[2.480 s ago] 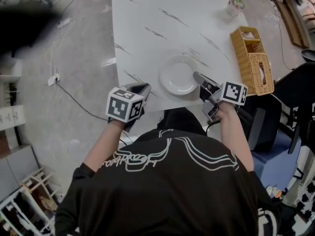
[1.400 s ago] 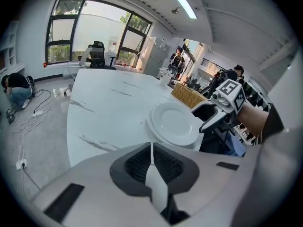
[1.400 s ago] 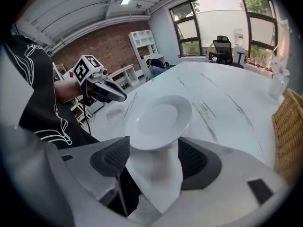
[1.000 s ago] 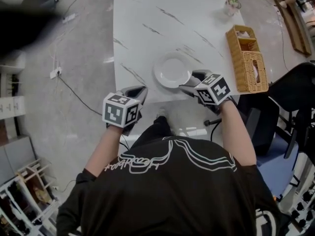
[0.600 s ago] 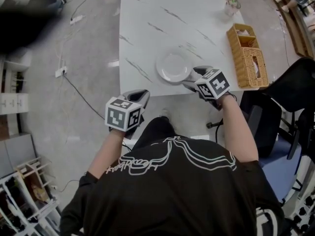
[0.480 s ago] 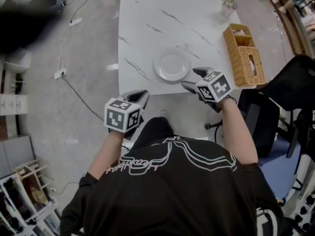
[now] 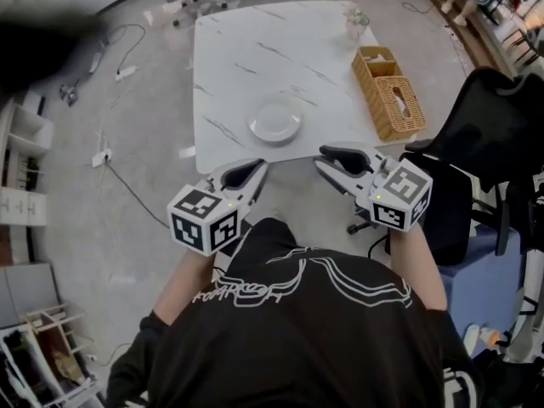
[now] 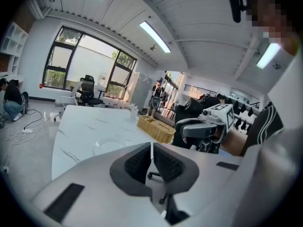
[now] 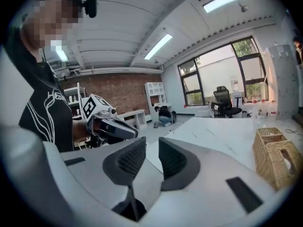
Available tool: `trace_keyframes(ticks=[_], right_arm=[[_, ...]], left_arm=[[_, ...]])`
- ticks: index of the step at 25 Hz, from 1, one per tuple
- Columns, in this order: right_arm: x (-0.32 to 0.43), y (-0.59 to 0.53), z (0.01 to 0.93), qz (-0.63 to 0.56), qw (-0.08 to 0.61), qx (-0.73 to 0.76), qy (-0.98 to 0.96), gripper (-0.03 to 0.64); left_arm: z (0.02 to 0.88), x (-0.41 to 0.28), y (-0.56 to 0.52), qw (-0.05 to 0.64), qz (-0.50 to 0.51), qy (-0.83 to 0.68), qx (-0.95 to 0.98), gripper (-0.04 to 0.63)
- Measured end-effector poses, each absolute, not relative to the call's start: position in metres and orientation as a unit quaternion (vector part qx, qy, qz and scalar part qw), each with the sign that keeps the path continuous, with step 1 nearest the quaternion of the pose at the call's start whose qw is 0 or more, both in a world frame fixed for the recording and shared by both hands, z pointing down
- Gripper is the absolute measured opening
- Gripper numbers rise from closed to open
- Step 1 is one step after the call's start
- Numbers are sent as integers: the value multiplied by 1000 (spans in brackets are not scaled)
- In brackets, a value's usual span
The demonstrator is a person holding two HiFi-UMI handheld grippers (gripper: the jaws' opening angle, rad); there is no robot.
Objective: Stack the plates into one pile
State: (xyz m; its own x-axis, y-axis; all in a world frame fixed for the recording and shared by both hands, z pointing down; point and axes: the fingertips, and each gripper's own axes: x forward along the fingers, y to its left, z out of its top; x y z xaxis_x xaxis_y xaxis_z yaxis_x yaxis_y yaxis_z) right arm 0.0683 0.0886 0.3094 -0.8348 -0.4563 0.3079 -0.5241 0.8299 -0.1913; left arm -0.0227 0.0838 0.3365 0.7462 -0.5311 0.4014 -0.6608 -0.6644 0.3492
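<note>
A pile of white plates (image 7: 274, 122) rests near the front edge of the white marble table (image 7: 255, 49); how many plates it holds I cannot tell. It shows faintly as the plates (image 8: 108, 146) in the left gripper view. Both grippers hang in the air in front of the table, apart from the plates. My left gripper (image 7: 257, 168) is shut and empty, its pads meeting at the tips (image 8: 151, 146). My right gripper (image 7: 321, 157) is closing, with a narrow gap between its pads (image 9: 151, 143) and nothing in it.
A wicker basket (image 7: 389, 92) stands along the table's right edge, and a small vase (image 7: 355, 24) stands behind it. A black chair (image 7: 484, 126) is to the right of the table. Cables lie on the floor (image 7: 127, 126) at the left.
Both grippers have risen and drawn back from the table's edge toward the person. The right gripper has left the plates and its jaws have narrowed. The plates stay put.
</note>
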Motion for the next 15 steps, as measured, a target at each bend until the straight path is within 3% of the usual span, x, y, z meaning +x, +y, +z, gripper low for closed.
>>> trace_keyframes(ticks=[1, 4, 8, 15], right_arm=[[71, 98, 301, 127, 114, 262, -950, 81], [82, 121, 288, 121, 88, 275, -950, 42], [89, 145, 276, 111, 45, 273, -955, 27], [90, 164, 277, 79, 47, 266, -960, 26]], left_arm=[[328, -17, 89, 238, 123, -323, 908, 35], [310, 0, 104, 224, 100, -296, 923, 35], [294, 17, 122, 218, 68, -261, 938, 35], [293, 26, 134, 197, 51, -244, 948, 35]])
